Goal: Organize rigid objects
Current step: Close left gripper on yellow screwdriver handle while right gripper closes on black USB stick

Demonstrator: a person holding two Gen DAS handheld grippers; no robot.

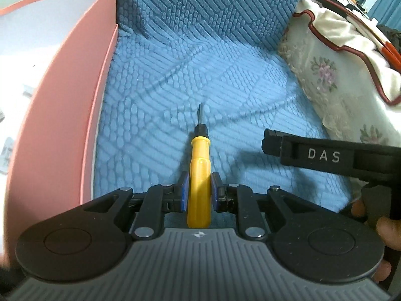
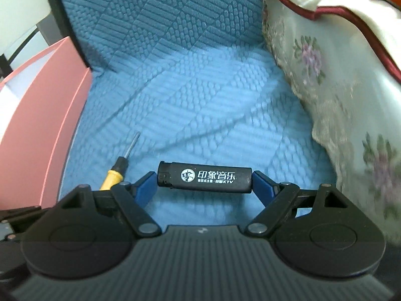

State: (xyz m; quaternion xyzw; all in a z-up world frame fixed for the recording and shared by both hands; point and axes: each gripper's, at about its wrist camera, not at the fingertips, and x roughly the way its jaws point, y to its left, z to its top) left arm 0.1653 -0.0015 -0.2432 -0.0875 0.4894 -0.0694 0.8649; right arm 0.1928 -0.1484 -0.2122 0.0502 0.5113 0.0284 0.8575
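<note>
Above the blue sofa seat [image 1: 200, 70], the left gripper [image 1: 199, 193] pinches a yellow screwdriver [image 1: 199, 175]; the right gripper [image 2: 204, 183] clamps a black lighter [image 2: 204, 176] endwise, which may pivot and drop near the pink box [image 1: 62, 95].

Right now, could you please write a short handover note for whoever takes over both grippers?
Left gripper: shut on the yellow screwdriver, gripped by the handle, tip pointing forward over the blue cushion.
Right gripper: shut on the black lighter, held endwise across the fingers, level.
Pink box: open, on the left against the cushion; a few items show inside, too blurred to name.
Done: both items are picked up.
Left: neither is in the box yet. Likely next, carry each one left over the box wall and release it inside, one at a time.
</note>
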